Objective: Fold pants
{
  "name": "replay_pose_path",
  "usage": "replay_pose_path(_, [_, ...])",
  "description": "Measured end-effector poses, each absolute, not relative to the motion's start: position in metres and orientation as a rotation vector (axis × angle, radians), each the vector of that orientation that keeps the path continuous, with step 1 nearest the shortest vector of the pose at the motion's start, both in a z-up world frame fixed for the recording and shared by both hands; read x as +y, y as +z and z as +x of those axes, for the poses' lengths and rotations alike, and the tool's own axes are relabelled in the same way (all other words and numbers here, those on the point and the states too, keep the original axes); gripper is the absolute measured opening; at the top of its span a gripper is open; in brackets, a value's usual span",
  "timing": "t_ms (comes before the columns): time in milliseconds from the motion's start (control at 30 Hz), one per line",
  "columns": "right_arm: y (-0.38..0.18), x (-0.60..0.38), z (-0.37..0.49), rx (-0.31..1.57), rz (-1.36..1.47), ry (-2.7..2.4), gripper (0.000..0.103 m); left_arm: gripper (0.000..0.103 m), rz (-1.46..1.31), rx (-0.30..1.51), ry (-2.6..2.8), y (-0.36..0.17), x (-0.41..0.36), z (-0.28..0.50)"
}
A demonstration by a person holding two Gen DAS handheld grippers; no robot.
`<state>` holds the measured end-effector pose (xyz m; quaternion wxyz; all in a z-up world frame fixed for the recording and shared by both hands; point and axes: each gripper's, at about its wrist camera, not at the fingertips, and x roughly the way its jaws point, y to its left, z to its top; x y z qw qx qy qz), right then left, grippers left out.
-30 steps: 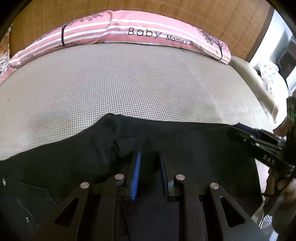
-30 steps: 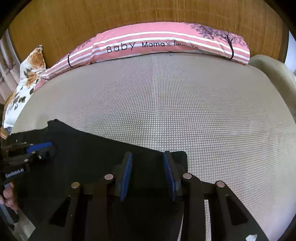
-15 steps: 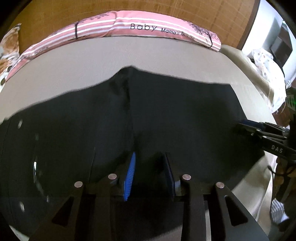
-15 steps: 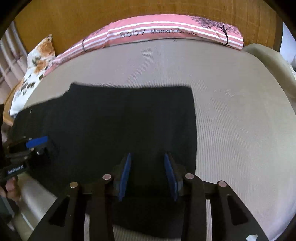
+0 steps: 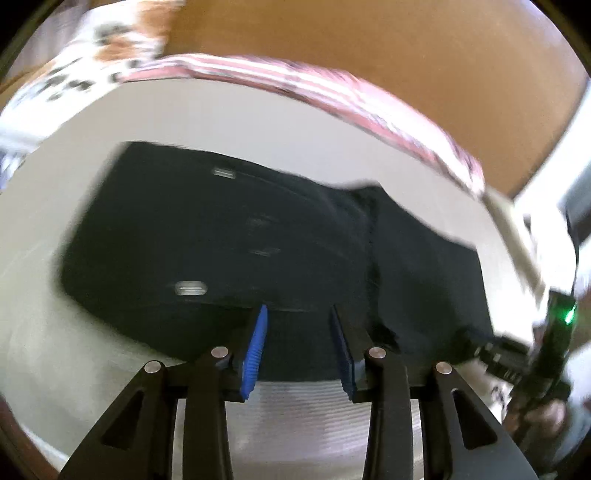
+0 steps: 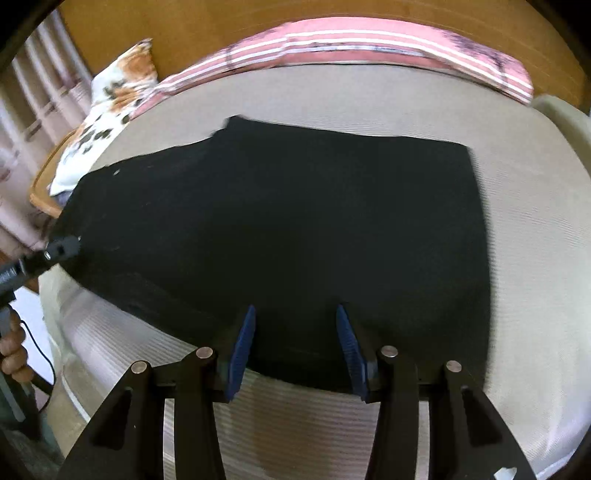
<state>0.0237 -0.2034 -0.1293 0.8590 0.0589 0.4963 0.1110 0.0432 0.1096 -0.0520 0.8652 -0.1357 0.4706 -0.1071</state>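
Lying flat on the bed (image 6: 535, 229), the black pants (image 6: 295, 229) spread wide across the pale woven cover, their near edge just at the mattress's front edge. In the right wrist view the cloth fills the middle, with a straight edge at 2 o'clock and a stepped edge toward 11 o'clock. In the blurred left wrist view the pants (image 5: 229, 236) show a seam running down near centre and a few small pale marks, possibly rivets or buttons; I cannot tell which.

The left gripper (image 5: 299, 350) has its blue pads parted and the jaws are opening; the hem of the pants shows in the gap, but the pads do not press on it. The right gripper (image 6: 295, 350) is likewise parted and opening, with the cloth's edge seen between its pads and nothing pinched.

Each gripper shows in the other's view: the right one at 4 o'clock of the left view, a green light on it, and the left one at 9 o'clock of the right view, held by a hand (image 6: 14, 350) with a cable trailing below.

Beyond the pants, a pink striped bolster (image 6: 369, 44) lies along the head of the bed at 12 o'clock, against a brown headboard (image 6: 184, 33). A floral pillow (image 6: 110, 99) sits at 10 o'clock.
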Motion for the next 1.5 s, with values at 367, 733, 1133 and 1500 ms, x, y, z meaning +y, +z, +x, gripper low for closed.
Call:
replay_pose_path(367, [-0.128, -0.108, 0.045, 1.082, 0.072, 0.507, 0.047, 0.037, -0.667, 0.953, -0.01, -0.077, 0.222, 0.01])
replay_pose_path(733, [-0.115, -0.101, 0.037, 1.053, 0.124, 0.576, 0.06, 0.046, -0.885, 0.974, -0.069, -0.114, 0.234, 0.024])
replay_pose_path(1133, [-0.119, -0.095, 0.042, 1.067, 0.099, 0.573, 0.06, 0.051, -0.949, 0.872, -0.085, -0.128, 0.25, 0.049])
replay_pose_path(1500, [-0.119, -0.109, 0.045, 1.052, 0.15, 0.524, 0.06, 0.042, -0.908, 0.845, -0.062, -0.128, 0.25, 0.057])
